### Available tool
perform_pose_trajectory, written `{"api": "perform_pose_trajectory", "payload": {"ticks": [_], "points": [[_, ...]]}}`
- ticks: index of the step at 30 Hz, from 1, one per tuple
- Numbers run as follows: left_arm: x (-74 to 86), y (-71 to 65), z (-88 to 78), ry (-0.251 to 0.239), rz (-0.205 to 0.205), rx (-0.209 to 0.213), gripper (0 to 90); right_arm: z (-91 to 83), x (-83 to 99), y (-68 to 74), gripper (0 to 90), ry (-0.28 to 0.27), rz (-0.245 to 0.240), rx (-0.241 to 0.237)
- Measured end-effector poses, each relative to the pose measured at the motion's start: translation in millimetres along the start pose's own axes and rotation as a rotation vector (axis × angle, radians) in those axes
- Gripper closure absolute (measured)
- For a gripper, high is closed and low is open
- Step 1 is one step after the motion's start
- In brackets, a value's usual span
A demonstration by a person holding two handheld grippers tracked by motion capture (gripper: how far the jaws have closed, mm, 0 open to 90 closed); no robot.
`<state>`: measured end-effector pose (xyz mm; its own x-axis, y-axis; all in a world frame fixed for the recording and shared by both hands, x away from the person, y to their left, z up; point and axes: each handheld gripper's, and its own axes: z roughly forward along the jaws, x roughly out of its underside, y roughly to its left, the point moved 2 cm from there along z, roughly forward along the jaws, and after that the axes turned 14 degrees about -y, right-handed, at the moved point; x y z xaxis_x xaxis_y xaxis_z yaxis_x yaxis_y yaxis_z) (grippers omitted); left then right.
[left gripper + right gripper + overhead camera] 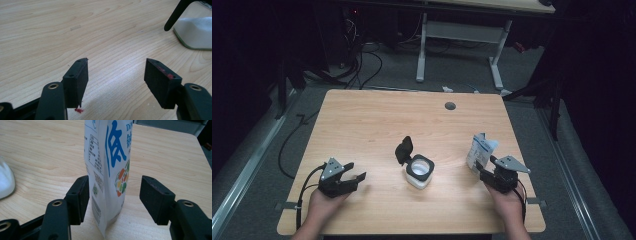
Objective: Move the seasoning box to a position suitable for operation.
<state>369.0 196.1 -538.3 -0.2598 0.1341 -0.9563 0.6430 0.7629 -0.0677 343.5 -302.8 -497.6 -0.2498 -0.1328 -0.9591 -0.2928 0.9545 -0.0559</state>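
White printed pouch [110,170] stood upright near the counter's [377,120] right edge, between the spread jaws of the right gripper [113,195], pads clear of it, left gripper [116,80] spread over bare wood, open-lidded jar [418,171] at centre.

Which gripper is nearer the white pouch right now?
Right. The right gripper has the pouch standing between its open jaws; the left gripper sits far across the table, beyond the jar.
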Motion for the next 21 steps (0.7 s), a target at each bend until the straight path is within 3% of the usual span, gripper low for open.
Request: {"api": "perform_pose_trajectory", "payload": {"ticks": [5,11,21], "points": [[1.1,-2.2,0.9,0.013,0.027,-0.004,35.4,-7.5,4.7,2.3,40.4,0.005,0.011,0.005],[0.7,-4.2,1.2,0.016,0.024,-0.002,32.4,-15.0,12.1,6.1,38.1,0.022,0.014,0.010],[0.1,-5.4,1.0,0.015,0.023,0.007,29.8,-27.1,26.7,23.1,29.8,0.050,0.017,-0.034]]}}
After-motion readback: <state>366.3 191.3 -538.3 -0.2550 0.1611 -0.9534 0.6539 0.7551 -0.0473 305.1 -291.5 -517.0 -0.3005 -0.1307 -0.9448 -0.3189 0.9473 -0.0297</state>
